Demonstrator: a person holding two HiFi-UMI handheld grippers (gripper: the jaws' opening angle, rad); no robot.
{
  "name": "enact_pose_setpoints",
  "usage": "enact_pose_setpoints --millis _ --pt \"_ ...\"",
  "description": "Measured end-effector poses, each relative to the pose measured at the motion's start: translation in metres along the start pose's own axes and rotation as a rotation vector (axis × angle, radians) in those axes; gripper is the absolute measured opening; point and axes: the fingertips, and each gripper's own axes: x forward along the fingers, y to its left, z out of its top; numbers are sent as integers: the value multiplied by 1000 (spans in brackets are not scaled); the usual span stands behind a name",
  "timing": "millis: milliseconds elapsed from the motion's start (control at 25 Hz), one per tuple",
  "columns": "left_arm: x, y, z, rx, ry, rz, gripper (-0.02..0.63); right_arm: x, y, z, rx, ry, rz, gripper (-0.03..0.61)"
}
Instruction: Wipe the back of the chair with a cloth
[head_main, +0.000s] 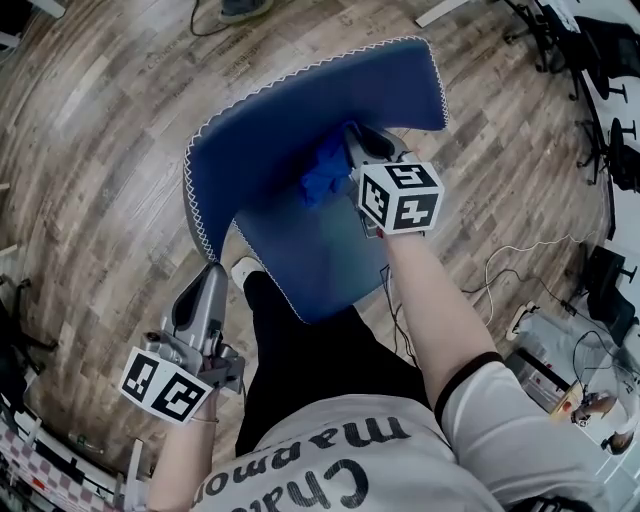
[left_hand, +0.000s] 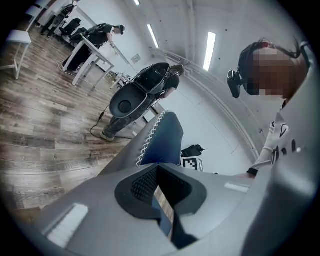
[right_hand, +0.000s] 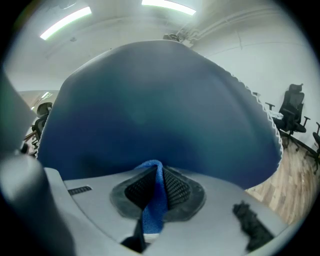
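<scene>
Left tongs (head_main: 214, 272) hung low at the left, beside the person's dark trouser leg (head_main: 300, 350), pointing up toward the chair (head_main: 300, 130) but well clear of it. In the left gripper view the two pads were pressed almost together, with only a thin slit between them and nothing held; past them rose the chair's edge with its white zigzag stitching. Wooden floor (head_main: 100, 110) lay all around. The chair stood at centre, blue, with its back (head_main: 330, 95) on the far side and its seat (head_main: 325, 260) toward the person. The cloth (head_main: 322, 176), blue and bunched, lay against the inner face of the back, low down near where it met the seat. Right tongs (head_main: 352, 140) came in from the right, at the cloth, with the marker cube (head_main: 400, 197) behind them. The right gripper view showed the pads pinching a fold of the cloth (right_hand: 152, 200), a strip of it running down between them, and the blue upholstery filling nearly the whole view just ahead. Further right, a white cable (head_main: 520, 255) trailed on the floor, and dark office chairs (head_main: 605, 55) stood at the edge.
</scene>
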Motion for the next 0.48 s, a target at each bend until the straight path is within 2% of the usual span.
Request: enact_pose_setpoints --millis 160,360,480 --pt "-4 4 0 5 0 7 5 -2 -9 -4 -23 11 -39 41" --pt "-3 3 -2 5 2 13 5 -17 -68 -7 122 -12 -195 41" --pt "-6 4 -5 4 3 15 4 -31 -97 -5 175 -39 -278 41"
